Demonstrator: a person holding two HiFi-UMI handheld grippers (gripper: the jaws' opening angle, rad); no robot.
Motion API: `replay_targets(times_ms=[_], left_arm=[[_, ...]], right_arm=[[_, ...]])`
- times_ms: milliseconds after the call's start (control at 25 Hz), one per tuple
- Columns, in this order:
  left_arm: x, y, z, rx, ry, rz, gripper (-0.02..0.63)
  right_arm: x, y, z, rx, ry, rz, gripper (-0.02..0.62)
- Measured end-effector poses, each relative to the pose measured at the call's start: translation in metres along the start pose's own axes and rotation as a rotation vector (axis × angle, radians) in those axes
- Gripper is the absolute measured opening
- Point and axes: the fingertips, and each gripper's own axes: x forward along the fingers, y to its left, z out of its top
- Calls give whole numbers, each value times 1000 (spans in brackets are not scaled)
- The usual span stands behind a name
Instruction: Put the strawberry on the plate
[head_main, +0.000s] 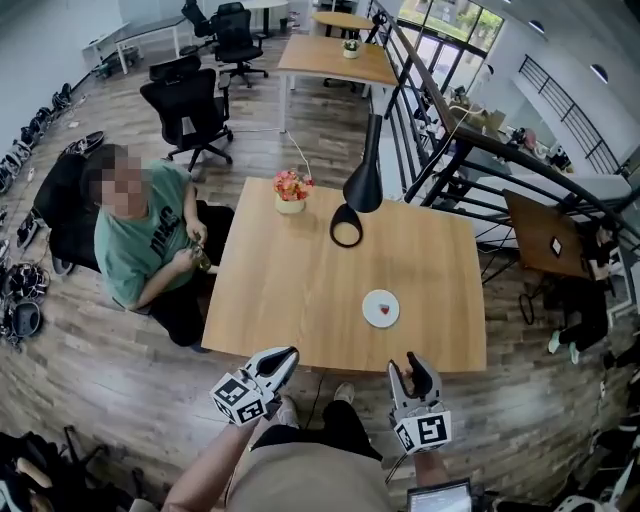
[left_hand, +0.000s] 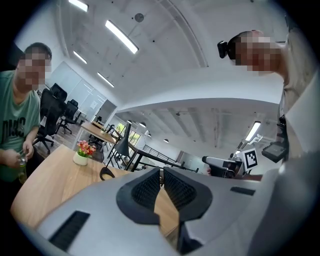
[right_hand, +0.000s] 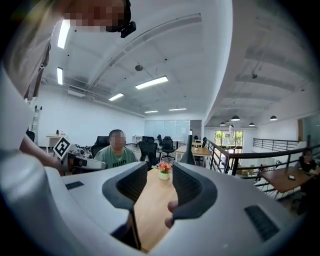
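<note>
Overhead, a strawberry (head_main: 384, 310) apparently lies on the plate (head_main: 371, 299), unseen in either gripper view; left tool (left_hand: 161, 176) closed, right tool (right_hand: 159, 176) open, empty.

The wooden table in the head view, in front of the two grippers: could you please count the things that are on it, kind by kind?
plate: 1
strawberry: 1, lying on the plate
pot of flowers: 1
black lamp: 1
Total: 4 things on the table
</note>
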Motion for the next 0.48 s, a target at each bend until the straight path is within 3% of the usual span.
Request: replay_targets(times_ms=[200, 360, 480], left_arm=[[-15, -15, -14, 25, 39, 18, 8], [-8, -30, -16, 50, 24, 64, 8], [0, -50, -11, 25, 8, 77, 8]], right_arm=[[-20, 6, -22, 58, 16, -6, 163], [-38, -13, -32, 112, 12, -7, 163], [-53, -22, -34, 117, 13, -12, 163]])
